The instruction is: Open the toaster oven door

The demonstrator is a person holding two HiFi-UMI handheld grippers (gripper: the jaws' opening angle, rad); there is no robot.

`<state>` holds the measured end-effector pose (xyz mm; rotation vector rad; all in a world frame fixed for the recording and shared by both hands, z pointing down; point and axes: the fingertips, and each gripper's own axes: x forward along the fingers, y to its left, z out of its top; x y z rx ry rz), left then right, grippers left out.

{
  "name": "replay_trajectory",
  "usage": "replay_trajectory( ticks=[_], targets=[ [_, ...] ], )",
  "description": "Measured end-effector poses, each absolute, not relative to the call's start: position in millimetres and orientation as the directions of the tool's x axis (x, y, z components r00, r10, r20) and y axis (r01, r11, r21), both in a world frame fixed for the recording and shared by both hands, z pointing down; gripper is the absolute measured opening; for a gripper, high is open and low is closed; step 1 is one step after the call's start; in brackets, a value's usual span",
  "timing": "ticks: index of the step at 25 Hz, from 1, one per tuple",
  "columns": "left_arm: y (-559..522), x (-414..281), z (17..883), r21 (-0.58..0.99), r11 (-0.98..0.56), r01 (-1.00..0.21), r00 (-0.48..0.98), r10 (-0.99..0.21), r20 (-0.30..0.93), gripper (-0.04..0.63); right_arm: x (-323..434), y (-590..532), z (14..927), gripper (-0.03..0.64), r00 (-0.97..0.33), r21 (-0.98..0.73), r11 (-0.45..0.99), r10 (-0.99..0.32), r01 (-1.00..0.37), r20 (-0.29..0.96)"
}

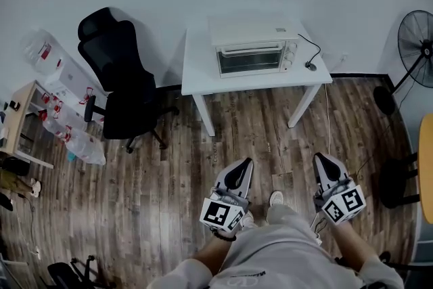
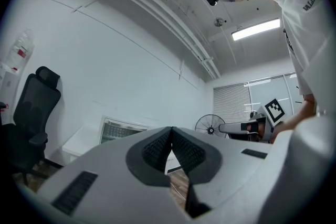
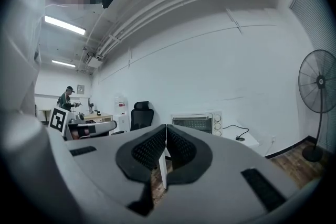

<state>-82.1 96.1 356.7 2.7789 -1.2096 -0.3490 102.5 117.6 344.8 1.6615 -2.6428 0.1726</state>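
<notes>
A white toaster oven (image 1: 254, 51) stands on a white table (image 1: 199, 71) against the far wall, and its glass door is closed. The left gripper view shows the oven (image 2: 122, 131) ahead at the left. In the right gripper view the oven (image 3: 199, 123) lies straight ahead. My left gripper (image 1: 243, 162) and right gripper (image 1: 319, 158) hover over the wooden floor, well short of the table. Both point toward it. The left gripper (image 2: 171, 129) has its jaws together with nothing between them. The right gripper (image 3: 166, 127) is shut and empty too.
A black office chair (image 1: 118, 71) stands left of the table. A standing fan (image 1: 418, 37) is at the right, and the oven's black cable (image 1: 310, 64) lies on the tabletop. Bagged water bottles (image 1: 67, 112) and a small desk sit at the far left.
</notes>
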Motion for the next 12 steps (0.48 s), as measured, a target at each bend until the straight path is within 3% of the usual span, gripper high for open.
replay_trajectory(
  ticks=[12],
  targets=[
    [48.3, -73.7, 348.9, 0.163, -0.642, -0.749, 0.62, -0.766, -0.167, 0.008, 94.4, 59.9, 345.2, 0.018, -0.507, -0.105, 0.5, -0.861, -0.859, 0.044]
  ],
)
